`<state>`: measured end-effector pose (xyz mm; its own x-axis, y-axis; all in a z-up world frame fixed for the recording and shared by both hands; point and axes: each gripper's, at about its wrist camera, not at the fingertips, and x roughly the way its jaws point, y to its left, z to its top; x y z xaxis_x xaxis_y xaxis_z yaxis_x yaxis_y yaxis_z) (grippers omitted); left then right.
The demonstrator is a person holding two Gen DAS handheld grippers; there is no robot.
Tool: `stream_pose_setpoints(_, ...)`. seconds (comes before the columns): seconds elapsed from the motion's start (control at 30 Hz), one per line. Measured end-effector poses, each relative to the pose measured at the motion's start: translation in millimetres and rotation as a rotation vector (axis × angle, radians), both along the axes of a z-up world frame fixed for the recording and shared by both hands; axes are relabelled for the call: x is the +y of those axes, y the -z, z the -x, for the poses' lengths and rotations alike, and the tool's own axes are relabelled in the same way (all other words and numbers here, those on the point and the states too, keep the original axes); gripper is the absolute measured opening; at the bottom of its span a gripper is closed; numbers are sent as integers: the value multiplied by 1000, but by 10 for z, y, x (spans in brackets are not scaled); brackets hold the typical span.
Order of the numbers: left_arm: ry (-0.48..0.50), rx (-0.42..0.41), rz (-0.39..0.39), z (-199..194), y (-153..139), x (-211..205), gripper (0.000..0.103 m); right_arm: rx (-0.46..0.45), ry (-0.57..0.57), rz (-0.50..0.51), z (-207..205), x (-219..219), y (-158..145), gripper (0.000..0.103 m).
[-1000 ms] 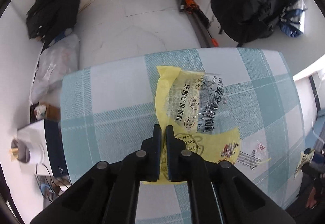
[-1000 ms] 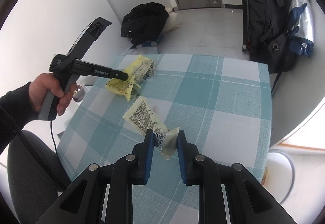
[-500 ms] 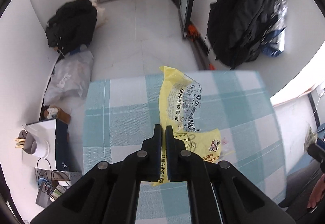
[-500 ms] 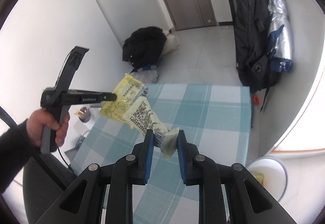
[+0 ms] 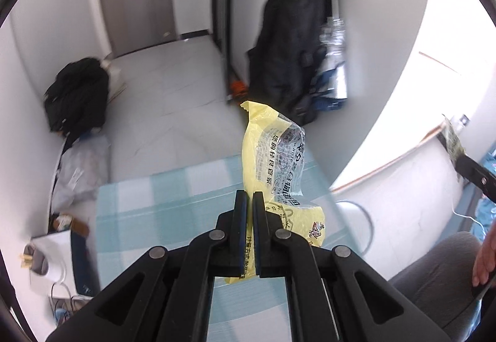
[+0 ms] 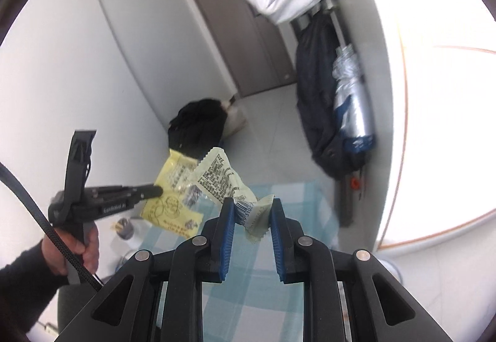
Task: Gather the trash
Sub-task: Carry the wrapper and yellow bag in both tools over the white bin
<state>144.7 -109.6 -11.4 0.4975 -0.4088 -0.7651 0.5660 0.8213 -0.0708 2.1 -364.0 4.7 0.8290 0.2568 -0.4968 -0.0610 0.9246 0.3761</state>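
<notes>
The left gripper has its fingers pressed fully together on the lower edge of a yellow-and-clear snack wrapper. The wrapper stands up from the grip, clear of the checked surface, with its torn top corner rising in front of the black backpack that hangs beyond the surface. In the right wrist view the same wrapper hangs from that gripper's tip, just beside the other piece of trash, and a hand in a dark sleeve grips the handle.

The right gripper has its blue fingers only partly closed, pinching the crumpled end of a cream printed packet. The packet slants up and away from the fingers, its barcode end between them, lifted above the checked surface. Past the far edge of the surface, a black bag lies on the floor by the wall, and a silver folded umbrella hangs beside the backpack.
</notes>
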Motion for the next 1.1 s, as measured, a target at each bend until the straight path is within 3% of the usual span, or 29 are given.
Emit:
stream_pose_setpoints(0.23,145,-24,66,223,-178,-665,0,-14,133,42,336,-585,-197,21)
stream_pose_setpoints(0.43,234,-4,71,367,-93,-1218,0,21,250,76,532,-1076,-86,21)
stream_pose_setpoints(0.8,337,97,19,423,454,-1989,0,163,363,13,687,-1632,663,21)
stream_pose_setpoints(1.1,343,238,-82,321,1110,-2277,0,271,368,-39,448,-1747,1447,21)
